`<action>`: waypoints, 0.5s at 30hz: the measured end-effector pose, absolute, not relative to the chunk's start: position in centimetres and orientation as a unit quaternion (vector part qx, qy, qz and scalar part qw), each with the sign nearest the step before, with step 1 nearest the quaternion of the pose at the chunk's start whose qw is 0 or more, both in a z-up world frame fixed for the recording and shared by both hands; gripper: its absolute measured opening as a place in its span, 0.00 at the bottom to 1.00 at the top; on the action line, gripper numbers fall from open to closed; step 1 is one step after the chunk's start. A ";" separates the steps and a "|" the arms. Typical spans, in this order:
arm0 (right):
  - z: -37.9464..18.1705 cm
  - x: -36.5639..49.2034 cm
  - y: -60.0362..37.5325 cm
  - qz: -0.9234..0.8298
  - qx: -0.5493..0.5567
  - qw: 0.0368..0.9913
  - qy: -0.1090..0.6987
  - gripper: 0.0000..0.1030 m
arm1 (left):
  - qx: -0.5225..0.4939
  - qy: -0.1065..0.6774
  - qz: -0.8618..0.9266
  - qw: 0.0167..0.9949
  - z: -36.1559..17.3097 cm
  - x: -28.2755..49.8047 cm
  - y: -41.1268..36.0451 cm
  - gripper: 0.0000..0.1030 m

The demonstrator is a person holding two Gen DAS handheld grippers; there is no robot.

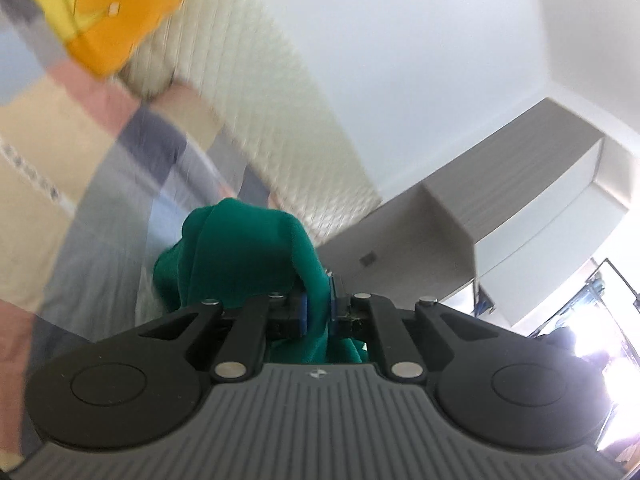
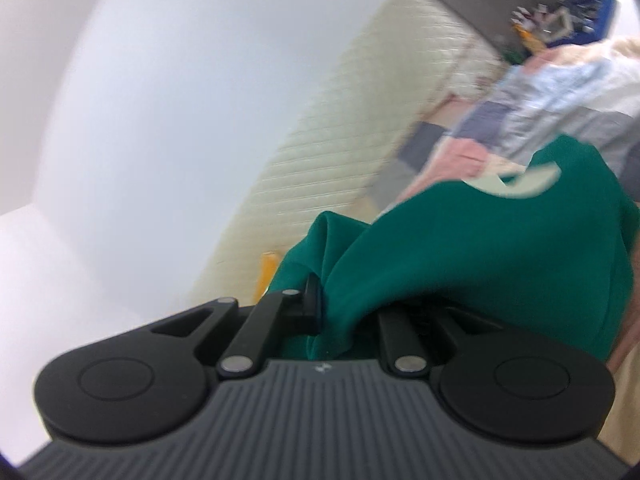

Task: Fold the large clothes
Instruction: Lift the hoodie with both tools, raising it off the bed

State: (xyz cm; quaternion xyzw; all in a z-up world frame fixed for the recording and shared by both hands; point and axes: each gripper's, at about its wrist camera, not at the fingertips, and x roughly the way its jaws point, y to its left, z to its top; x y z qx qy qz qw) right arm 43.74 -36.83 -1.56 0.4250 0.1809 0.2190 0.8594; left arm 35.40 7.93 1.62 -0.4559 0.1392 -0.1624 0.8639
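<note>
A green garment is bunched up in front of my left gripper, whose blue pads are shut on a fold of it. In the right wrist view the same green garment, with a pale printed patch, drapes over my right gripper. That gripper is shut on the cloth, and its right finger is hidden under the fabric. Both grippers are lifted above a bed with a patchwork cover, and both views are blurred by motion.
A cream quilted headboard runs behind the bed, with a white wall above it. An orange and yellow cloth lies on the bed at the far side. A grey cabinet stands to the right, with a bright window beyond it.
</note>
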 end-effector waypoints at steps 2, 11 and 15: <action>0.0 41.8 -36.0 0.240 0.419 0.859 0.172 0.11 | -0.453 0.121 -0.158 0.869 3.9 31.8 9.1 0.10; 6.1 31.9 -33.9 0.326 0.395 0.849 0.133 0.11 | -0.407 0.036 -0.136 0.903 14.2 14.9 14.2 0.05; 6.8 29.3 -32.9 0.353 0.382 0.842 0.144 0.10 | -0.376 0.031 -0.118 0.919 16.3 9.9 15.1 0.05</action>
